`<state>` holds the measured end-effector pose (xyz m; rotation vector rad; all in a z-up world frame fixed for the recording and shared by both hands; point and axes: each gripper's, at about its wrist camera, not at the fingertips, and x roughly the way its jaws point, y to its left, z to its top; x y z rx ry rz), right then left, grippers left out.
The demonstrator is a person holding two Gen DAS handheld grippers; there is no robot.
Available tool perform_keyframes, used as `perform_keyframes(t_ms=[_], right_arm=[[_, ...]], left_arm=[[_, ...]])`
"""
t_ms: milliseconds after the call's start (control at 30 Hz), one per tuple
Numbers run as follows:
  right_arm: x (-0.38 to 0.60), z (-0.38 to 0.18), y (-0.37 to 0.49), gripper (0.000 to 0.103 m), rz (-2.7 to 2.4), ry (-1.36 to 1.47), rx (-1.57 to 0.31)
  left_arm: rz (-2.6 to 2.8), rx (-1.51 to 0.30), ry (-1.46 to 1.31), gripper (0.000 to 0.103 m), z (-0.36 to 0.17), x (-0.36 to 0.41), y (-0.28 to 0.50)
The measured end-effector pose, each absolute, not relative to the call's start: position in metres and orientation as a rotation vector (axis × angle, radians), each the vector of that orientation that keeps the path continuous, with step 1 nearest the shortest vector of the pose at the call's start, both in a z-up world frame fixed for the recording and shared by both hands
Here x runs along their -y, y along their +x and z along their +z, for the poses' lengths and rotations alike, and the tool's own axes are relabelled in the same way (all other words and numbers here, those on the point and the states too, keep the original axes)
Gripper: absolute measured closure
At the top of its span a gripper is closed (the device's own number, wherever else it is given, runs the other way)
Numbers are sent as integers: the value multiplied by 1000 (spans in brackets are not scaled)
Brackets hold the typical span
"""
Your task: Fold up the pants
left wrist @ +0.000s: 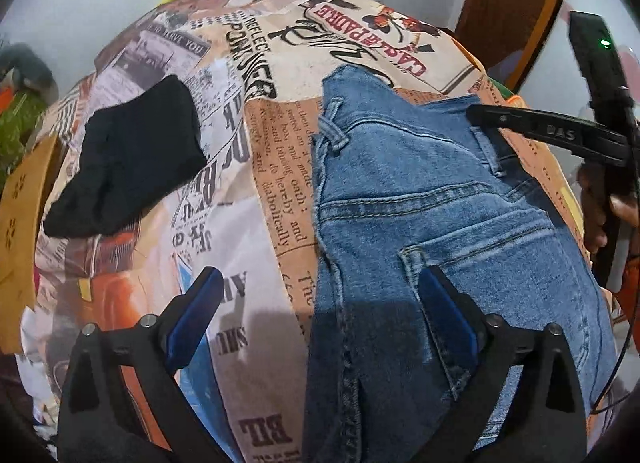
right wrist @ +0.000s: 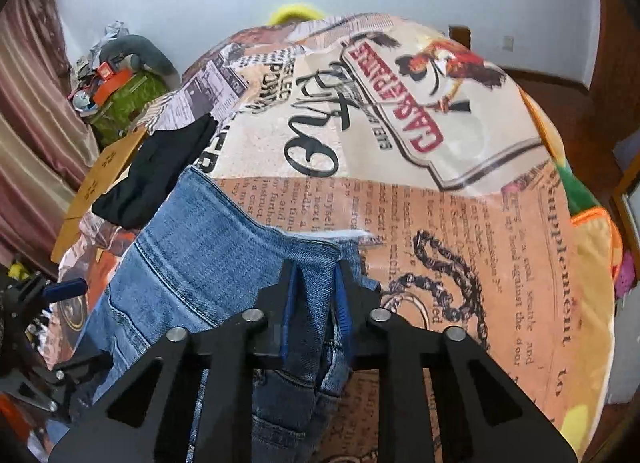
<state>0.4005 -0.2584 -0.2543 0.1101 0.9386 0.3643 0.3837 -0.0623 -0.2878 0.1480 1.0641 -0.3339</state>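
Observation:
Blue denim pants lie flat on a newspaper-print bedspread, back pocket up, waistband toward the far side. My left gripper hangs wide open over the pants' left edge, its right finger above the back pocket and its left finger over the bedspread. In the right wrist view my right gripper is shut on a bunched corner of the pants at the waistband. The same gripper shows at the waistband's far right in the left wrist view, with a hand behind it.
A black garment lies on the bedspread left of the pants, also seen as the black garment in the right wrist view. A cardboard piece sticks out at the bed's left edge. A cluttered green surface and curtains stand beyond.

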Motion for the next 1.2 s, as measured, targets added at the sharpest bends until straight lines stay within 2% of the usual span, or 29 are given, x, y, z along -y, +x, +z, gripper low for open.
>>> perform_keyframes(t_ms=[200, 400, 667, 800, 867, 933, 1000, 1200], right_arm=[[252, -232, 403, 95, 353, 24, -882], [245, -275, 414, 95, 295, -33, -989], [243, -228, 396, 90, 249, -90, -972], [247, -199, 372, 58, 252, -95, -915], [246, -188, 361, 48, 254, -101, -884], [244, -180, 351, 29, 250, -101, -867], [244, -175, 340, 17, 248, -84, -848], [243, -197, 318, 16, 278, -13, -923]], left_arm=[[-317, -1039, 135, 1, -291, 60, 377], [-313, -1045, 105, 1, -296, 56, 378], [-276, -1024, 145, 2, -279, 55, 376], [-271, -966, 152, 2, -252, 51, 374], [-289, -941, 155, 2, -237, 49, 374], [-317, -933, 163, 2, -228, 49, 375], [-344, -934, 174, 2, -222, 50, 378], [-418, -1032, 180, 2, -241, 55, 388]])
